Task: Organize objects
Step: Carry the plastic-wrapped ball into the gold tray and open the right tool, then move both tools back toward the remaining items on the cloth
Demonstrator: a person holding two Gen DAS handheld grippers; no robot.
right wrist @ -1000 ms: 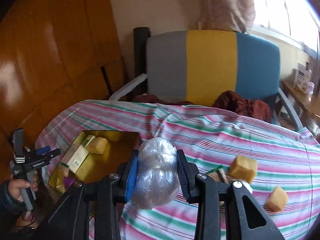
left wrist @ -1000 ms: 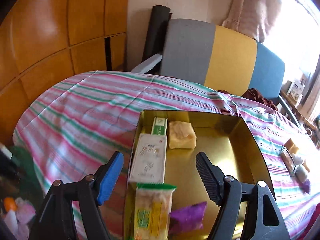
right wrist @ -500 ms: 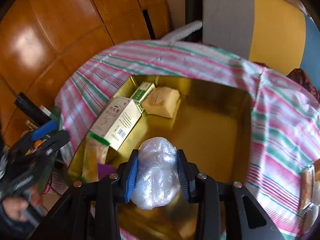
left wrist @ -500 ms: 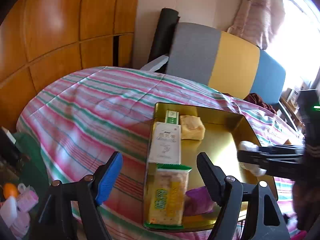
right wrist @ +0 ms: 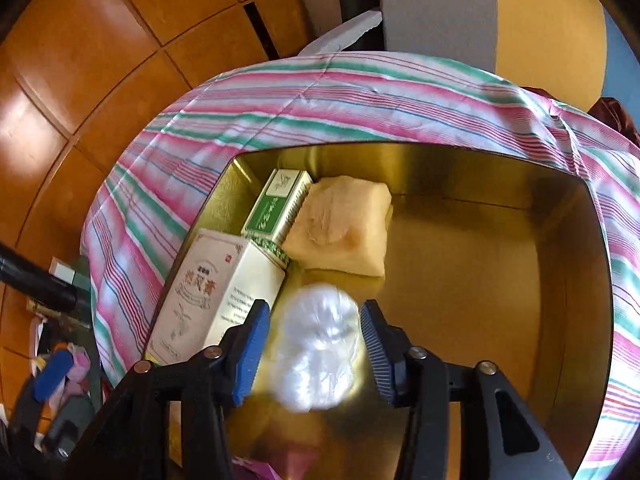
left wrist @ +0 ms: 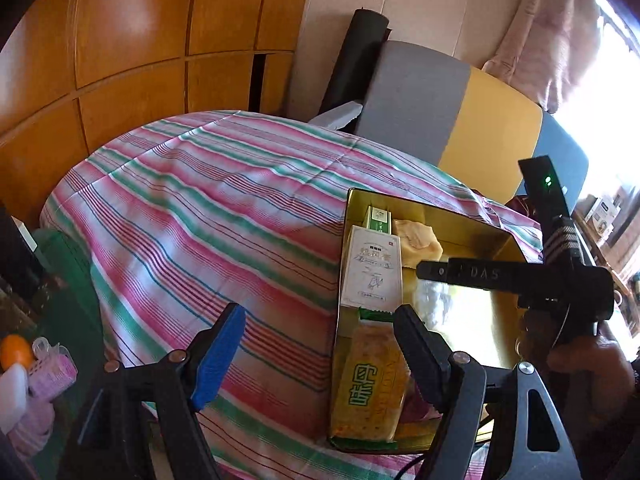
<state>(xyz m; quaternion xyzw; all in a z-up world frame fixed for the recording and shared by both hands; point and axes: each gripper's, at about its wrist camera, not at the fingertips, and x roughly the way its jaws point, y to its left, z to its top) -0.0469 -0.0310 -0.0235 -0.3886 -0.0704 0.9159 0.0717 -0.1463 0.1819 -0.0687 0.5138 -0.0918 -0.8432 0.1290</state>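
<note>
A gold metal tray lies on the striped tablecloth. My right gripper hangs low inside it, and its jaws are opening. A crumpled clear plastic bundle sits between them, blurred, with a gap to each pad. In the tray's left part lie a white carton, a green box and a yellow wrapped block. In the left wrist view my left gripper stands open and empty over the tray's near left rim, with a yellow snack packet just past it.
A purple packet lies in the tray's near corner. The striped tablecloth spreads left of the tray. A grey, yellow and blue chair back stands behind. Clutter sits low at the left. A person's hand holds the right gripper.
My right gripper came down from above the table into the tray, and its jaws parted off the plastic bundle. My left gripper drew back, so the tray sits further right in its view.
</note>
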